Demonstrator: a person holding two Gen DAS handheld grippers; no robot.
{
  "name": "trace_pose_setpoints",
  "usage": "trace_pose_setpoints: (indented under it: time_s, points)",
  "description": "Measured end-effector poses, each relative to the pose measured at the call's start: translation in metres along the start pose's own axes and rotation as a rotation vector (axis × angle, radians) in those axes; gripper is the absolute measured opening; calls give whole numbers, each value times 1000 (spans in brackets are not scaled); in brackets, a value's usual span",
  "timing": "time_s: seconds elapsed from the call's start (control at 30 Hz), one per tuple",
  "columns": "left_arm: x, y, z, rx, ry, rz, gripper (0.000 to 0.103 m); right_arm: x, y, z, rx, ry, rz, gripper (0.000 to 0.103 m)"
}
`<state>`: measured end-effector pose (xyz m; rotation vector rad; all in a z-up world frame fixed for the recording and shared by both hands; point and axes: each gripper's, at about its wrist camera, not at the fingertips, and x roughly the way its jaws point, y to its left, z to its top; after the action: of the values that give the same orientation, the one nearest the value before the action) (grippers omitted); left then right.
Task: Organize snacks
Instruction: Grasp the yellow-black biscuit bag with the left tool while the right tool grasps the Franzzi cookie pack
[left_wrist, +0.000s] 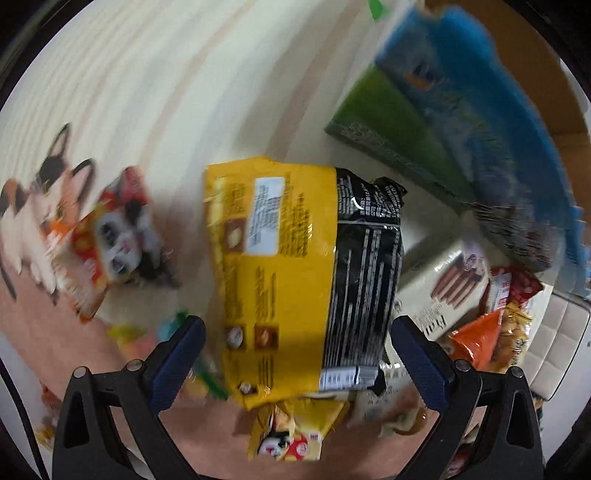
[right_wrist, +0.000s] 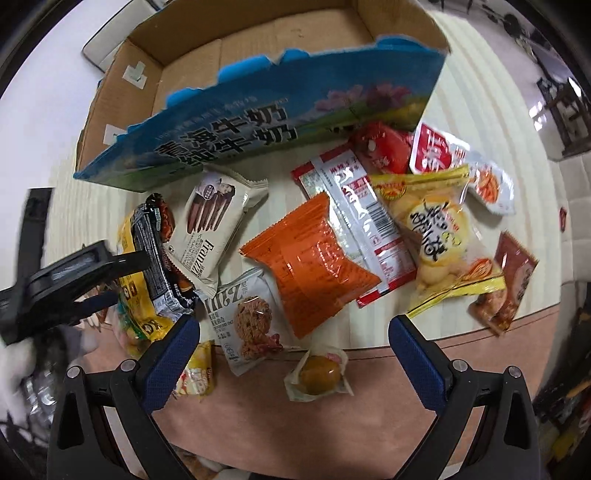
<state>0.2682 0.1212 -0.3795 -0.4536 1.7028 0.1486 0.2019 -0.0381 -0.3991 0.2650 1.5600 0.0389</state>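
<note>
A large yellow and black snack bag (left_wrist: 303, 273) lies between the open fingers of my left gripper (left_wrist: 297, 350); the fingers do not touch it as far as I can see. The same bag (right_wrist: 147, 266) shows at the left of the right wrist view, with the left gripper's finger (right_wrist: 88, 273) beside it. My right gripper (right_wrist: 293, 354) is open and empty above a small pack with a yellow round snack (right_wrist: 319, 376). In front of it lie an orange pack (right_wrist: 310, 258), a cookie pack (right_wrist: 245, 317) and a beige Franzzi pack (right_wrist: 214, 229).
An open cardboard box with a blue printed side (right_wrist: 258, 122) stands behind the snacks; it also shows in the left wrist view (left_wrist: 472, 129). More packs lie to the right: a yellow bag (right_wrist: 439, 236), a red and white pack (right_wrist: 362, 206), a brown pack (right_wrist: 509, 280). A cat-print pack (left_wrist: 107, 240) lies left.
</note>
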Motion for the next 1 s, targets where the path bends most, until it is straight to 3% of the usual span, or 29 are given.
trace_pose_setpoints:
  time_s: [0.13,0.27,0.33,0.67,0.87,1.0]
  points:
    - [17,-6,7,30,23,17,103,5,5,-1,10,10,2,103]
    - [18,2,11,9,1,-20,101,4,18,3,26,-2,21,103]
    - [18,9,11,10,-19,-21,91,5,25,10,51,-8,44,103]
    - [20,59,2,48,-47,38,91,51,65,46,261,11,57,101]
    - [23,73,-2,44,-54,30,92,78,79,59,349,27,21,92]
    - [19,87,-12,52,-54,14,92,87,86,63,338,39,-22,75]
